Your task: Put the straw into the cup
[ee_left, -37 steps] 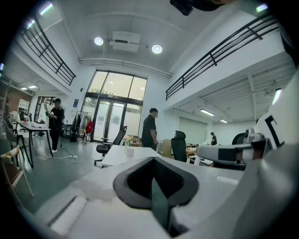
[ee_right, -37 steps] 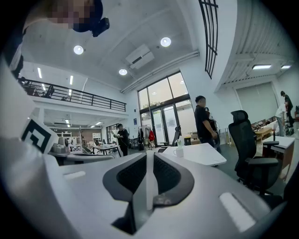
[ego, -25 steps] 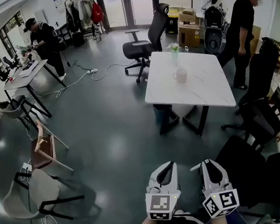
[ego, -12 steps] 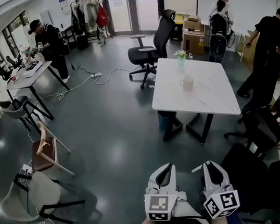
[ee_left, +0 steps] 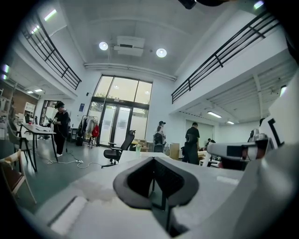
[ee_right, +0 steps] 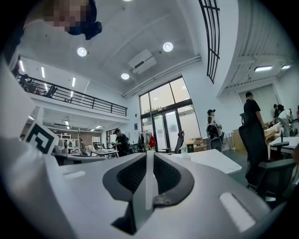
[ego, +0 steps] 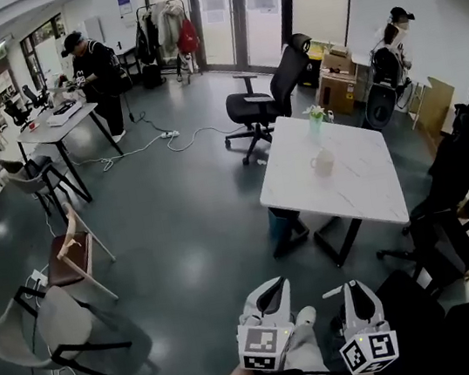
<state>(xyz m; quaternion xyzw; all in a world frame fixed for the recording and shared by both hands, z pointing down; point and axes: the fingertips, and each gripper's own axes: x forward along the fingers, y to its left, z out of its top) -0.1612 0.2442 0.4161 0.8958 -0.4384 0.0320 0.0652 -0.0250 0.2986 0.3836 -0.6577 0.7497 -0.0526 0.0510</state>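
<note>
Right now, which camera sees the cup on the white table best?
The head view: it looks down on the cup, small but clear on the white table. Both gripper views see that table edge-on, and the cup cannot be made out.

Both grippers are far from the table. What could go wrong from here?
No straw can be made out from here; left gripper and right gripper are shut, empty.
A plant glass stands behind the cup; a reach could tip it.
A black chair crowds the table.
</note>
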